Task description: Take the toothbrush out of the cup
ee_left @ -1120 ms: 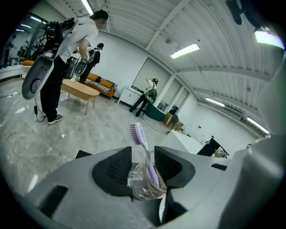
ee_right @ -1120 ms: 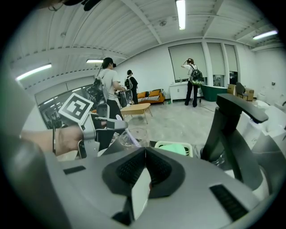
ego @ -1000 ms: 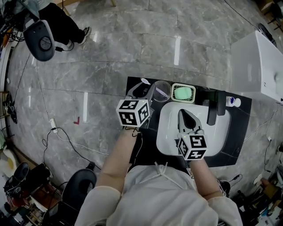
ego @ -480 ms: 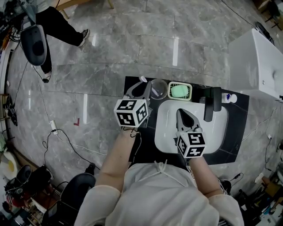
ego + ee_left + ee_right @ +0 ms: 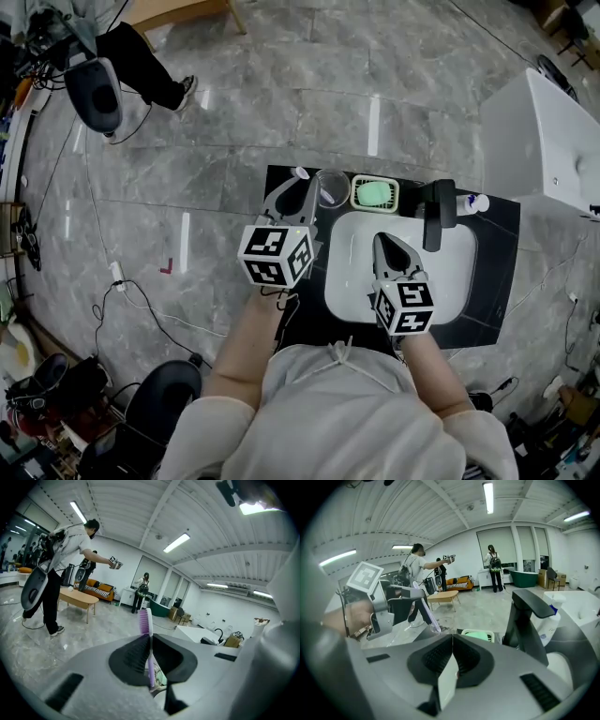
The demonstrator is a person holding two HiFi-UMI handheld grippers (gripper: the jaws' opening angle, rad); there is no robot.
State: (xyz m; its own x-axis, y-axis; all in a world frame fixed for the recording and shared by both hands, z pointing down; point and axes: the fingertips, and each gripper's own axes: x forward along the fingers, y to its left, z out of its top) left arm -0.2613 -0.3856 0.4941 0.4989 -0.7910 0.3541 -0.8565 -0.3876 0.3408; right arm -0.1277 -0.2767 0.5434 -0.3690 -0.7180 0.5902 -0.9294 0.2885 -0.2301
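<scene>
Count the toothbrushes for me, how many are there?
1. The purple toothbrush is pinched upright in the left gripper, right by the clear cup next to the sink. No other shows, though one could be hidden from view.

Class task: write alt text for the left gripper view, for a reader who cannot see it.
The left tongs have just closed on a purple-and-white plastic toothbrush, bristle head upward. Behind are a low wooden table and standing people.

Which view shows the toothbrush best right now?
Left gripper view: the toothbrush stands clamped between the jaws, bristles up. Head view shows only its pale tip; right gripper view shows its handle slanting down toward the cup.
</scene>
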